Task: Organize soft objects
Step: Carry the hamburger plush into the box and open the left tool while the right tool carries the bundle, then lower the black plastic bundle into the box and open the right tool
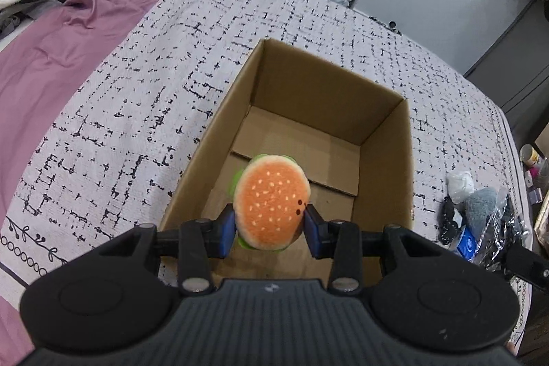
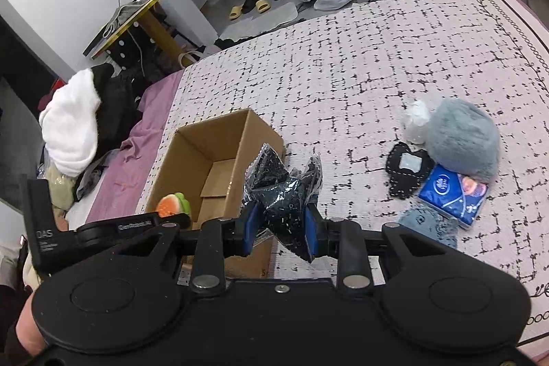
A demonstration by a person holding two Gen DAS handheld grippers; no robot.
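Observation:
My left gripper (image 1: 271,225) is shut on a plush hamburger (image 1: 271,201), orange bun with green edge, held above the near end of an open cardboard box (image 1: 387,160) on the bed. The box is otherwise empty inside. The hamburger also shows in the right wrist view (image 2: 173,204) over the box (image 2: 192,146). My right gripper (image 2: 279,228) is shut on a black speckled plastic-wrapped bundle (image 2: 283,187), held above the bedspread just right of the box. A grey fluffy plush (image 2: 463,139) lies on the bed to the right.
The bedspread (image 1: 137,98) is white with black marks, over a purple sheet (image 1: 51,57). Beside the grey plush lie a blue tissue pack (image 2: 453,191), a black pouch (image 2: 408,170), a white bag (image 2: 417,122) and a denim piece (image 2: 429,222). Clothes (image 2: 72,126) are piled at the left.

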